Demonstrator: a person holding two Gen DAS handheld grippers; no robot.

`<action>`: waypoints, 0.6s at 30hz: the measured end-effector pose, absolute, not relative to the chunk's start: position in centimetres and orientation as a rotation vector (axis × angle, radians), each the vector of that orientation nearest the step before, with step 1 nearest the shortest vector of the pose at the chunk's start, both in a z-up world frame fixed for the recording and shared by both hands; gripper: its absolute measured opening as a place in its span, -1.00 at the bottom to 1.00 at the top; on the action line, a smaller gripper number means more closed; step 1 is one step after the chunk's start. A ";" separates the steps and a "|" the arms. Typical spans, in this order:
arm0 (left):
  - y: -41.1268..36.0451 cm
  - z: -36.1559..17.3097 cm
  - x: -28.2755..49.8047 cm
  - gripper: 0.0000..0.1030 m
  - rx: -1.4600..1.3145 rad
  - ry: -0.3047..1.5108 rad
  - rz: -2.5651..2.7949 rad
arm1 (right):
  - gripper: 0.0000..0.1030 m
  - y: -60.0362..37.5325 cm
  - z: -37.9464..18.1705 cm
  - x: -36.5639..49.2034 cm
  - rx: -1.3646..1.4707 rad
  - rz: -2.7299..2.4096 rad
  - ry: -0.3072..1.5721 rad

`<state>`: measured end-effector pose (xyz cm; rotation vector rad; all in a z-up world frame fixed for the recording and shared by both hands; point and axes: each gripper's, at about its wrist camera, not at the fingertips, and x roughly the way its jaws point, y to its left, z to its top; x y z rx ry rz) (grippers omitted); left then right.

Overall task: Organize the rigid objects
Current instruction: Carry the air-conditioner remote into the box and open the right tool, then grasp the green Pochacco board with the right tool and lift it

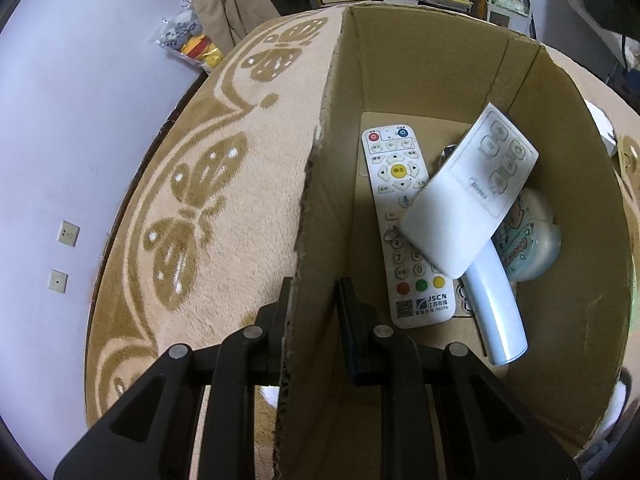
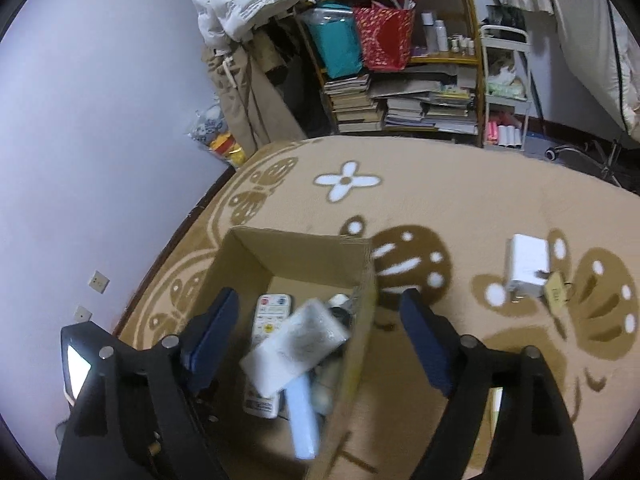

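Charger (image 2: 525, 266) sits on the rug (image 2: 460, 200), well right of the box (image 2: 296, 252). Our right gripper (image 2: 320, 336) hangs wide and empty over the box, so it's nearer. Left gripper (image 1: 314, 312) pinches the box wall.

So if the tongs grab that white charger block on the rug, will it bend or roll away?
The white charger block looks like hard plastic with flat sides, so it probably stays stiff and won't roll. It seems small, so likely light. Its smooth faces might slip a little, and the soft rug could let it tip.
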<state>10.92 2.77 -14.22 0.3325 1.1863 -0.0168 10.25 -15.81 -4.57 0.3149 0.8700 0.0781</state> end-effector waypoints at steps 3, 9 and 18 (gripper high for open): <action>2.4 -14.2 10.9 -0.63 0.353 1.182 -0.012 | 0.73 -17.2 -4.9 9.6 0.286 0.043 0.887; 2.4 -14.2 10.9 -0.63 0.343 1.184 -0.013 | 0.73 -20.8 -7.2 7.8 0.280 -0.041 0.939; 2.7 -13.9 11.2 -0.63 0.339 1.185 -0.014 | 0.73 -24.0 -10.4 5.5 0.302 -0.122 0.983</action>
